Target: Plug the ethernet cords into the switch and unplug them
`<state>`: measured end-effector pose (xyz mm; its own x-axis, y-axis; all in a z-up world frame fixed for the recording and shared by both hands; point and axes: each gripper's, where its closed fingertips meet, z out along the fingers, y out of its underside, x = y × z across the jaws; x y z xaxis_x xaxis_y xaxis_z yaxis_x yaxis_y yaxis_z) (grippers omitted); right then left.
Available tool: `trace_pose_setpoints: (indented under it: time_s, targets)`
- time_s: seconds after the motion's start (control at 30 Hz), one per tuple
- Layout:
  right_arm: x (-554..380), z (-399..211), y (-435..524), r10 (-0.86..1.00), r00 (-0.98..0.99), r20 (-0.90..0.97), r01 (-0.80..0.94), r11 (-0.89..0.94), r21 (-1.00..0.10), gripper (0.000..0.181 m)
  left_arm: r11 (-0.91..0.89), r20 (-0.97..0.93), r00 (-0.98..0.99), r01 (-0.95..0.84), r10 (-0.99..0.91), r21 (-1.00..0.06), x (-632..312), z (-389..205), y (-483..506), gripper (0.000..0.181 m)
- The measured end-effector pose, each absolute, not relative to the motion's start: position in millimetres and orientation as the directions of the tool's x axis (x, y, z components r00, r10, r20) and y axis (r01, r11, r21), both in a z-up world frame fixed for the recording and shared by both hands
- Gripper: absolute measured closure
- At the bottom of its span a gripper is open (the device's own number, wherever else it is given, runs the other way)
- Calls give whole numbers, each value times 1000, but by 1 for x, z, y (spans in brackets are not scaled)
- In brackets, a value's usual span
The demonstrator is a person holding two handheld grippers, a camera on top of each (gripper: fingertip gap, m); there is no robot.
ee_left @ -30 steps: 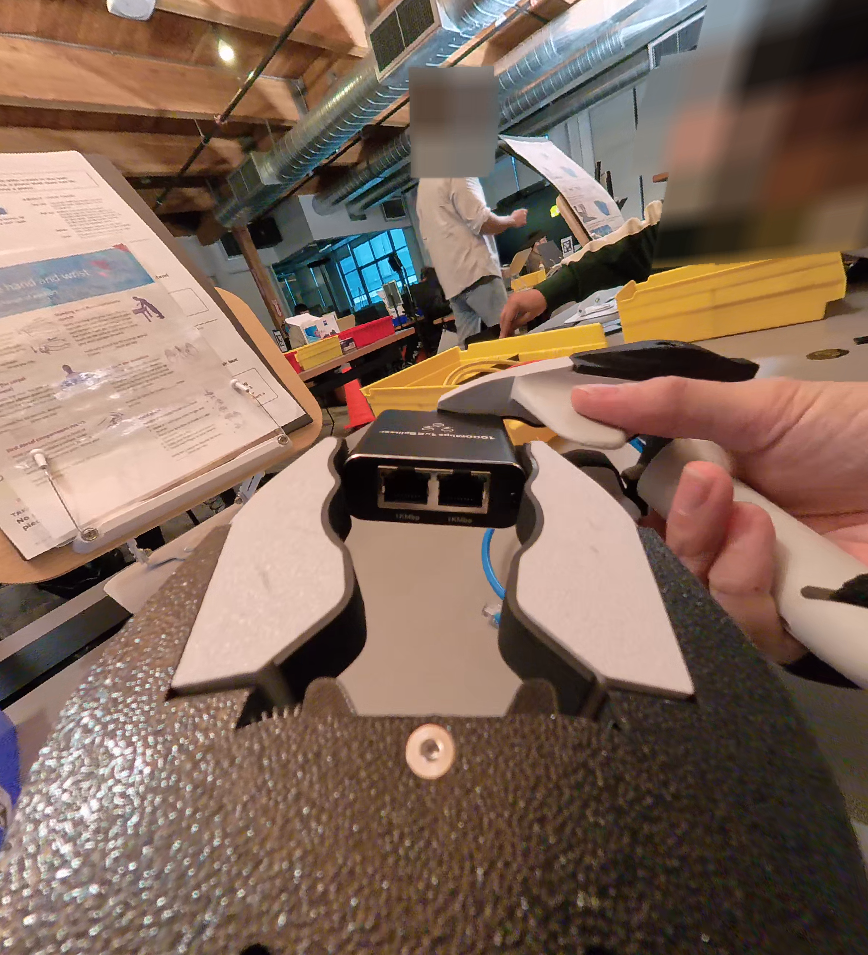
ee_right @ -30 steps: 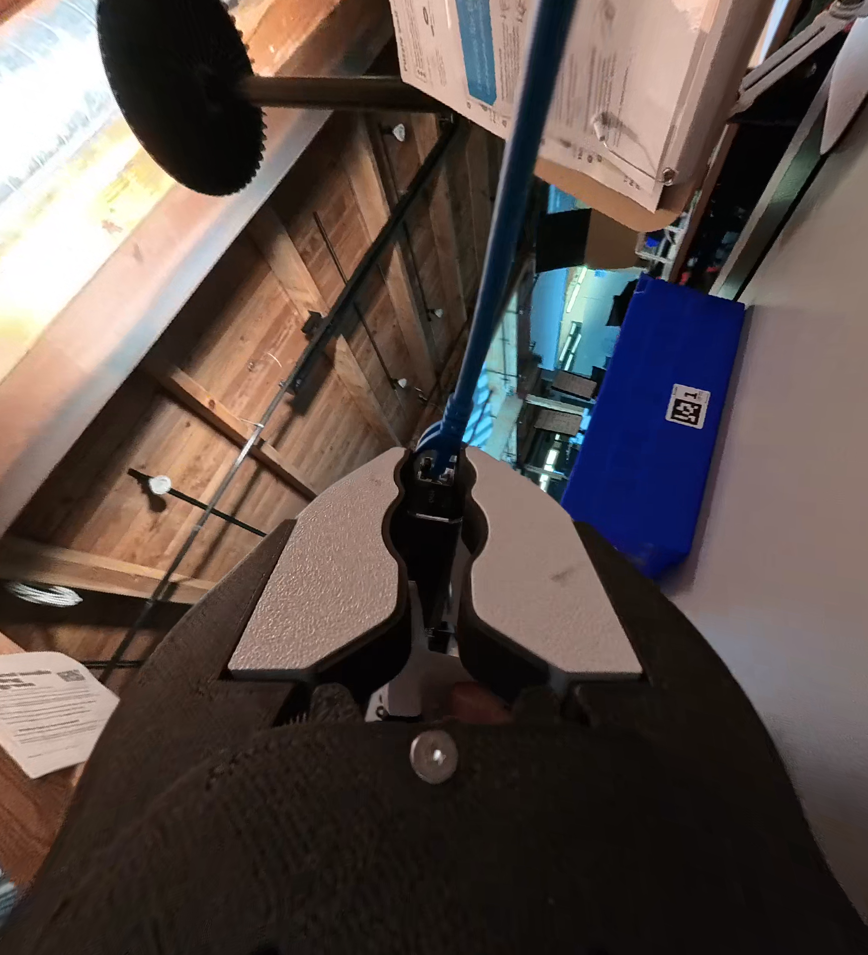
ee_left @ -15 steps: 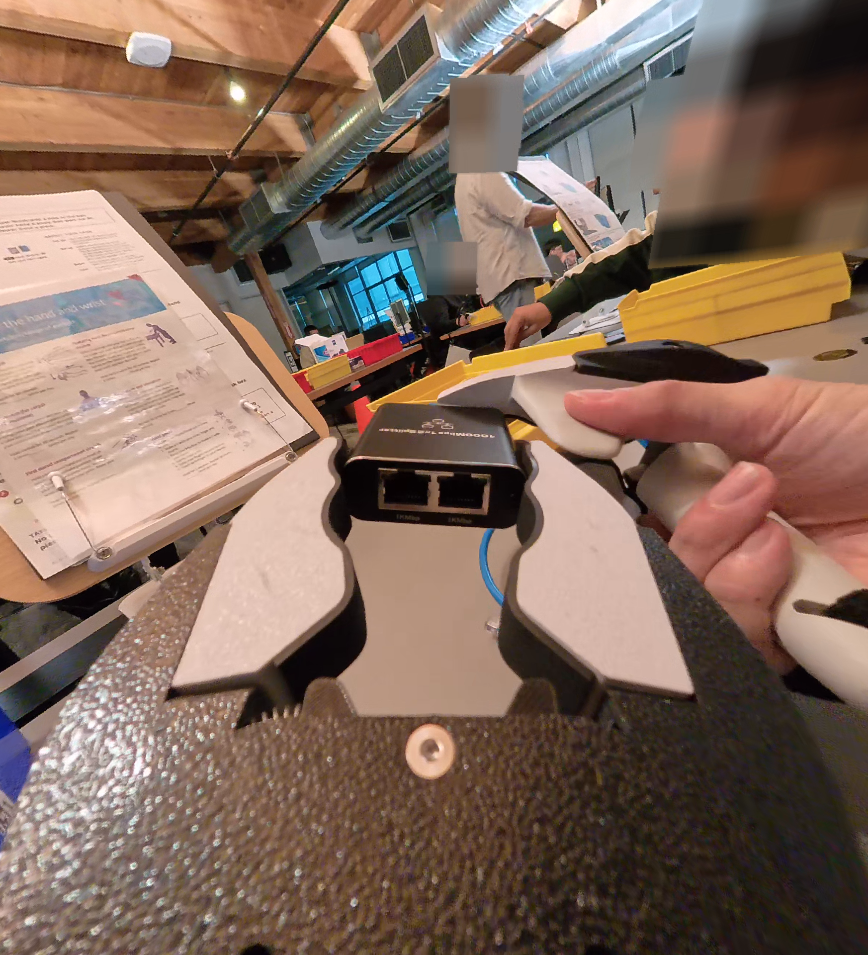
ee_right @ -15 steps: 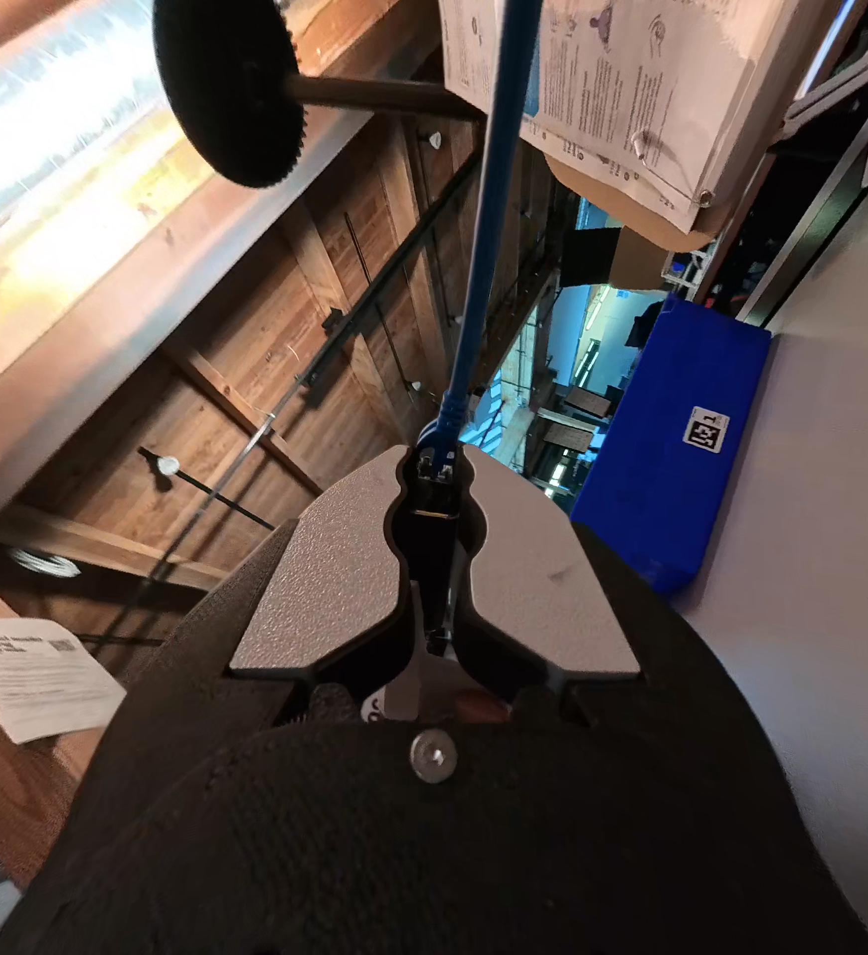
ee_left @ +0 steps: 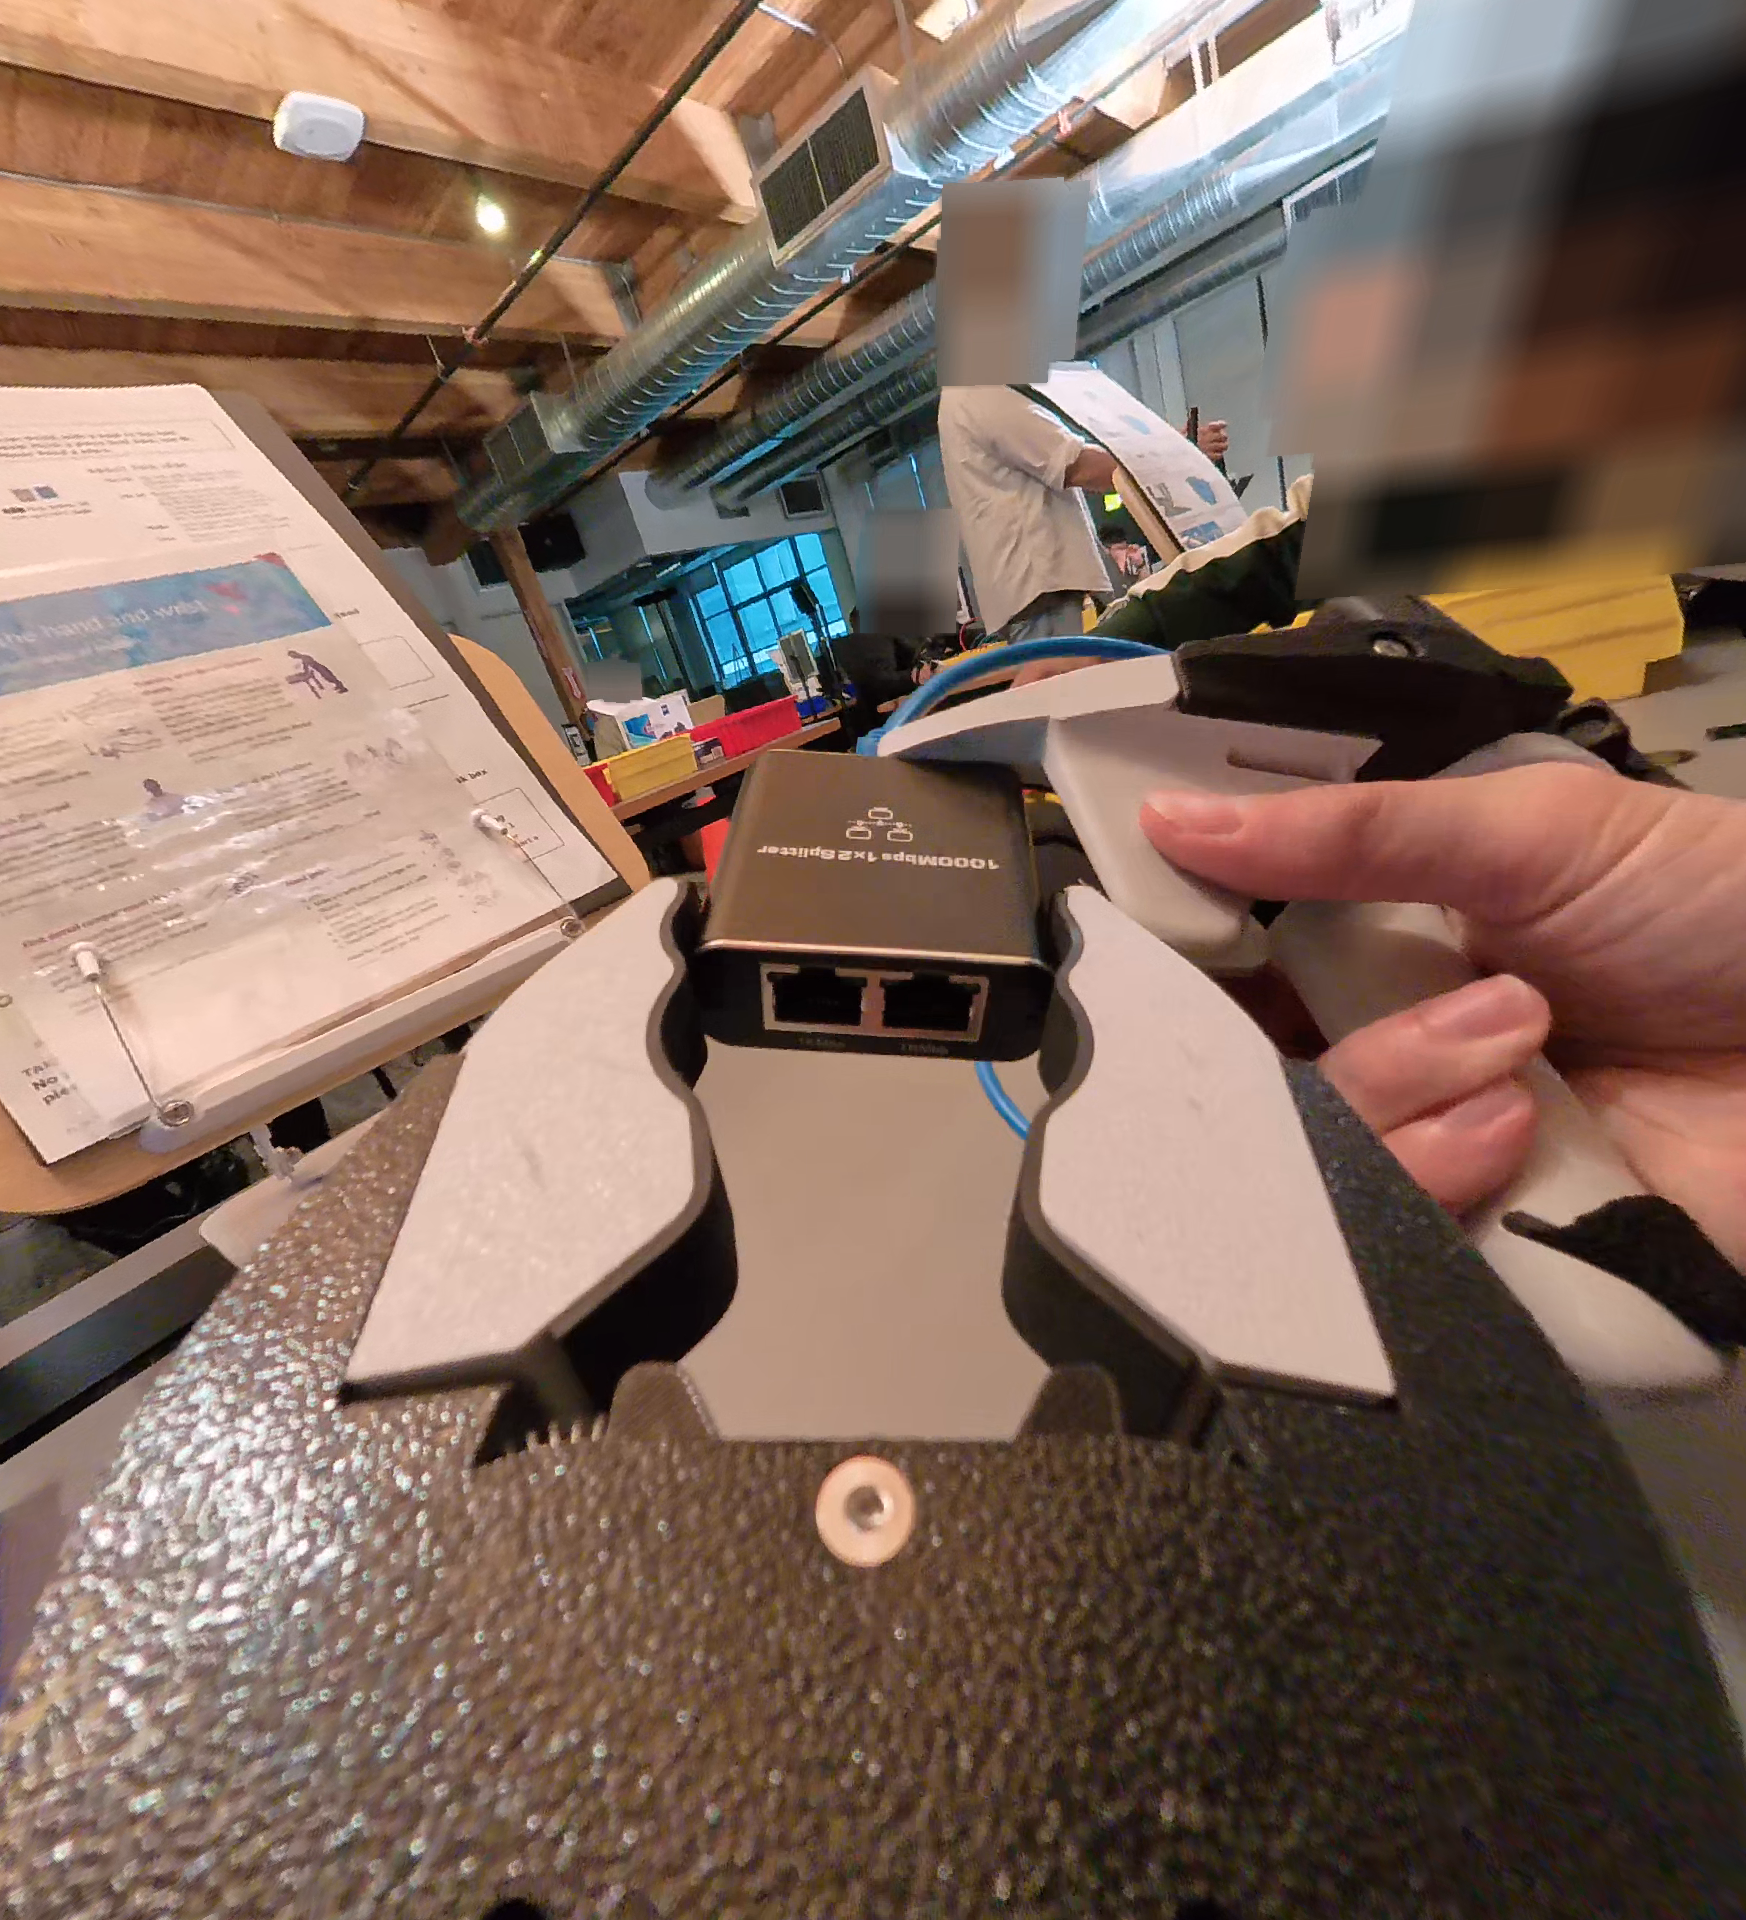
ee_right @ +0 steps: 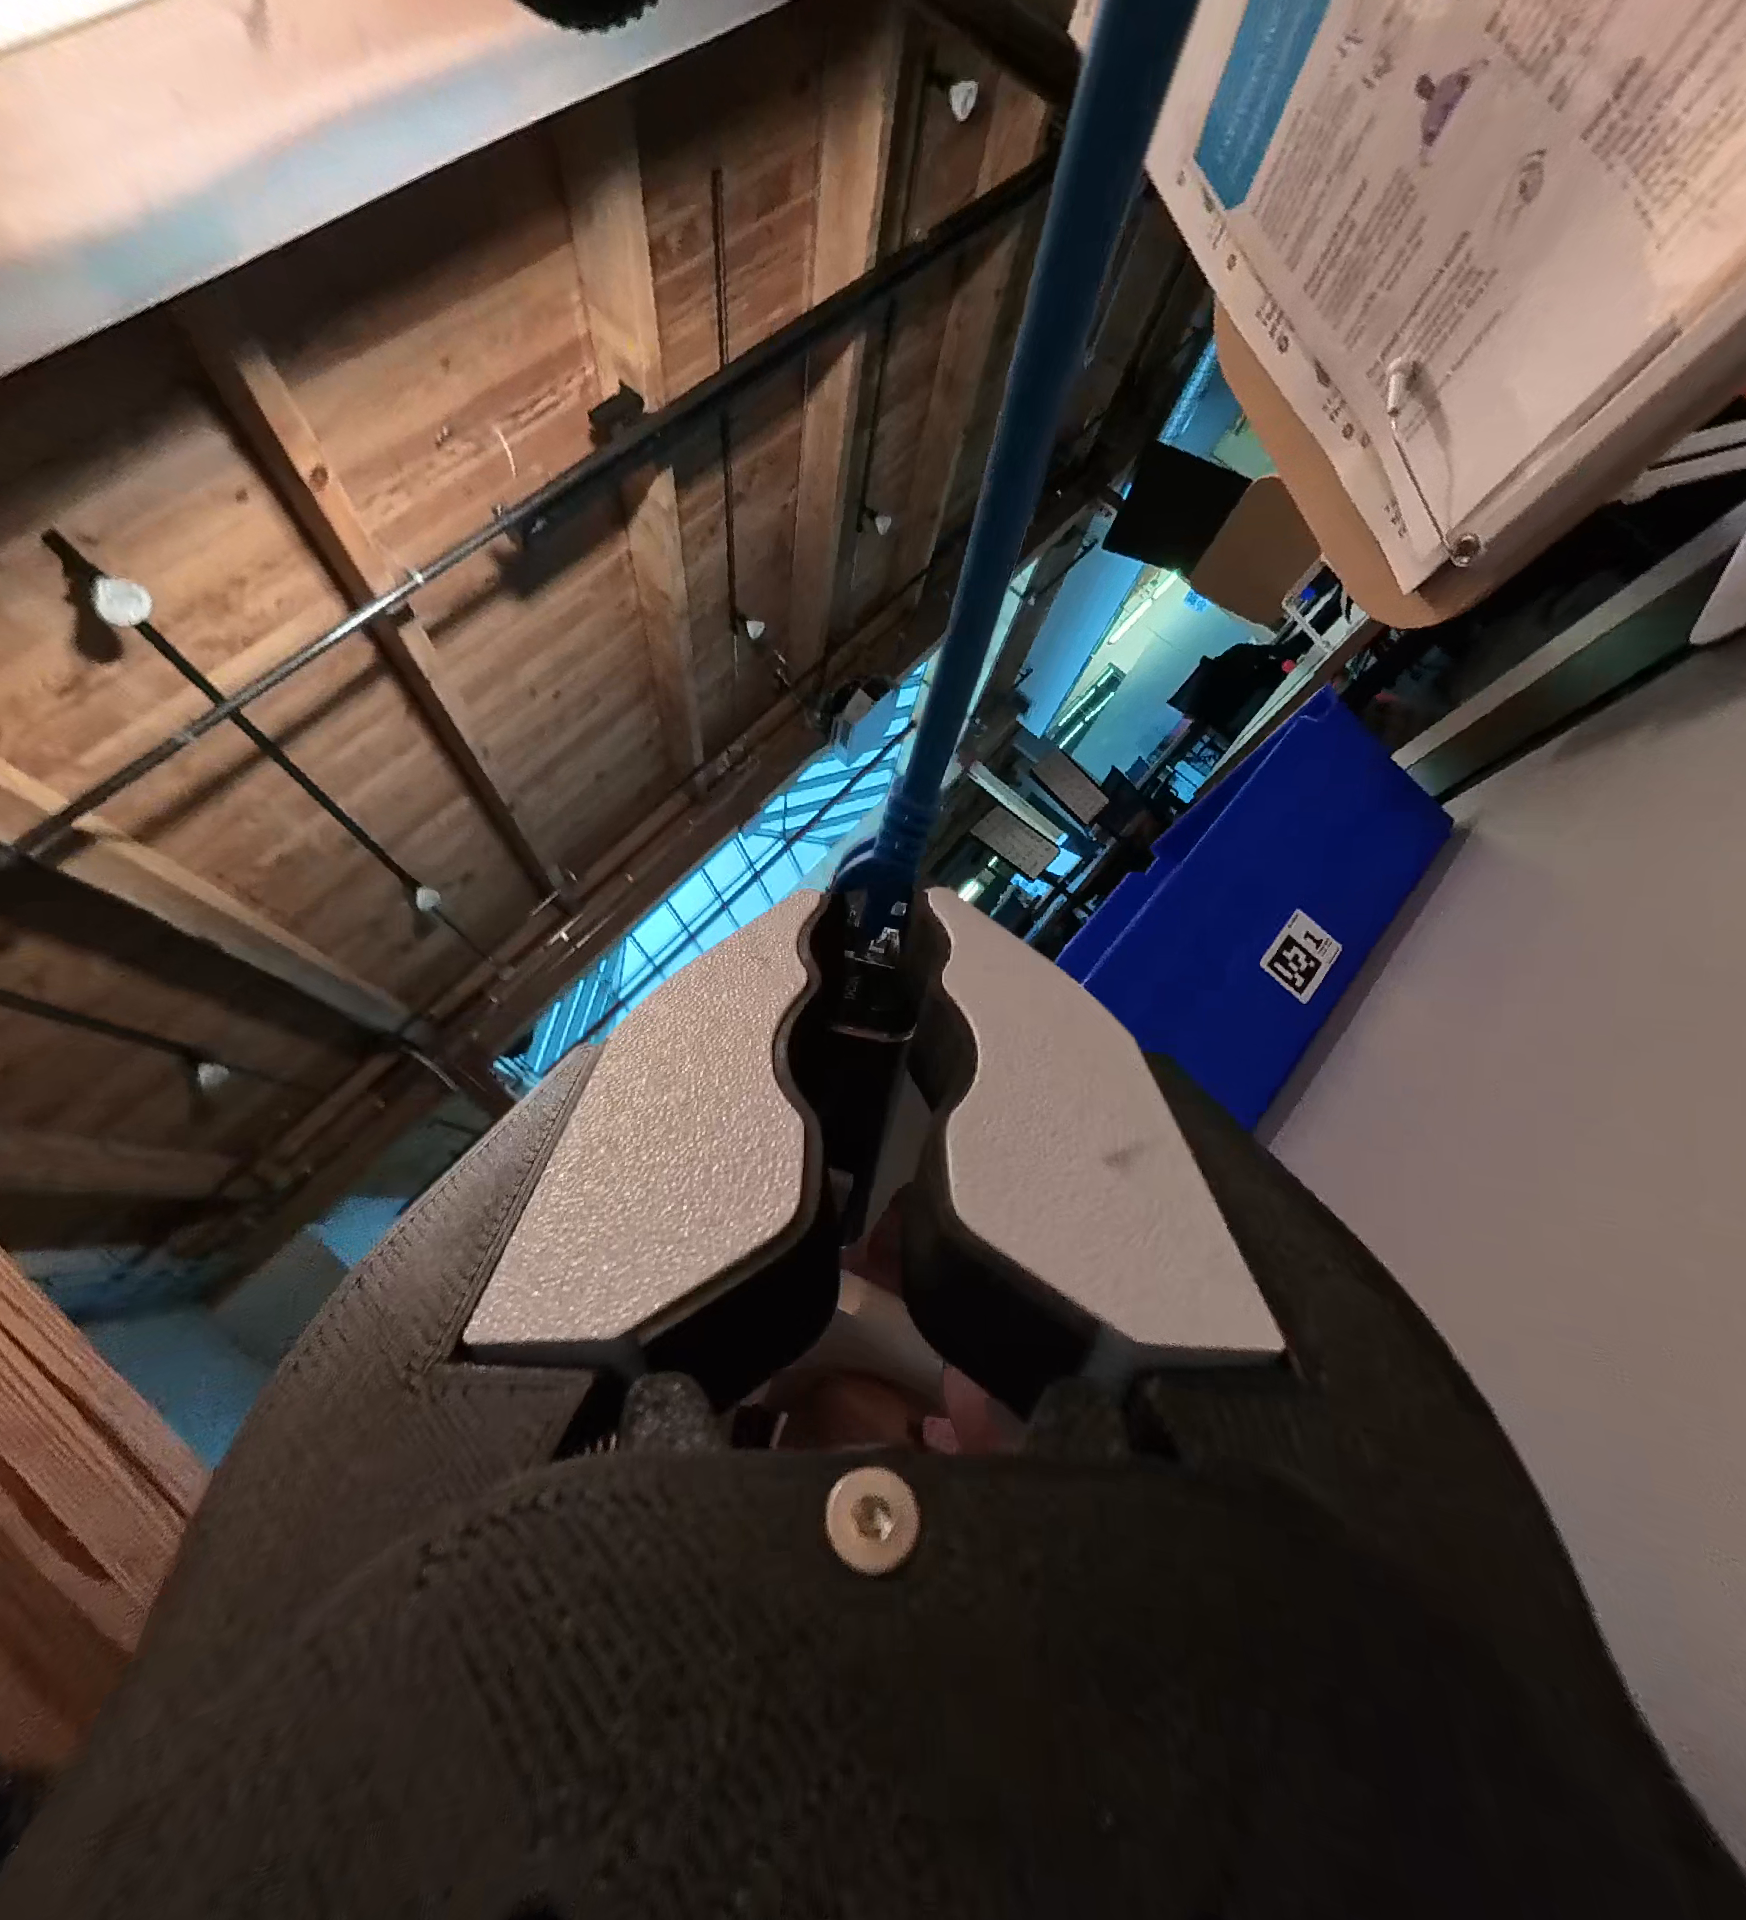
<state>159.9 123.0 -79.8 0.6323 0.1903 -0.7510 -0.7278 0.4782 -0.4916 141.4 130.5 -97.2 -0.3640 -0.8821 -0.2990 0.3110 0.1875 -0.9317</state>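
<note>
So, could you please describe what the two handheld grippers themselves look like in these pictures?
The left gripper has two flat, light grey fingers with wavy black inner edges, on a black pebbled body fixed with a central silver screw. The right gripper matches, with a ribbed black body. Seen from the left wrist view, it has a white handle and a black strap.

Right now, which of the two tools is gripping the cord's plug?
The right tool, shut on the plug end of the blue cord, which runs away past its tips. The left tool instead clamps the black switch by its sides.
</note>
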Motion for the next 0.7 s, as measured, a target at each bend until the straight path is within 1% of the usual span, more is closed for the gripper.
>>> trace_pose_setpoints:
  time_s: [0.07, 0.1, 0.17, 0.2, 0.23, 0.27, 0.33, 0.4, 0.47, 0.53, 0.63, 0.7]
  targets:
    - [161, -82, 122, 197, 640, -743, -727, 469, -501, 169, 187, -300, -374, 310, -878, -932, 141, -98, 130, 119]
    - [166, -82, 119, 197, 644, -739, -720, 483, -499, 169, 160, -279, -387, 312, -879, -936, 139, -97, 131, 119]
    - [184, -79, 101, 174, 658, -732, -690, 528, -495, 169, 56, -179, -399, 300, -899, -952, 139, -93, 142, 118]
    - [186, -81, 100, 162, 682, -713, -685, 482, -546, 168, 20, -141, -386, 300, -912, -954, 140, -92, 150, 119]
    - [187, -84, 100, 92, 722, -685, -641, 460, -614, 169, 34, -151, -365, 307, -919, -951, 140, -91, 155, 119]
    - [185, -82, 98, 60, 764, -642, -597, 444, -669, 169, 65, -179, -350, 312, -919, -948, 140, -90, 157, 119]
    - [182, -75, 95, 55, 795, -604, -569, 413, -711, 169, 73, -188, -348, 317, -919, -946, 140, -89, 157, 119]
    - [177, -68, 96, 87, 823, -562, -556, 328, -764, 169, 66, -180, -358, 308, -916, -949, 141, -92, 156, 119]
    - [180, -58, 92, 64, 872, -486, -486, 240, -840, 169, 96, -208, -361, 303, -909, -948, 141, -96, 154, 119]
    - [187, -40, 82, 54, 908, -415, -418, 178, -891, 169, 103, -214, -367, 298, -905, -949, 142, -98, 152, 119]
    - [201, -15, 61, 116, 921, -371, -378, 47, -925, 169, 95, -204, -376, 290, -904, -952, 143, -99, 151, 119]
    - [220, -8, 45, 91, 940, -329, -326, -45, -944, 169, 88, -198, -381, 286, -903, -954, 143, -100, 152, 119]
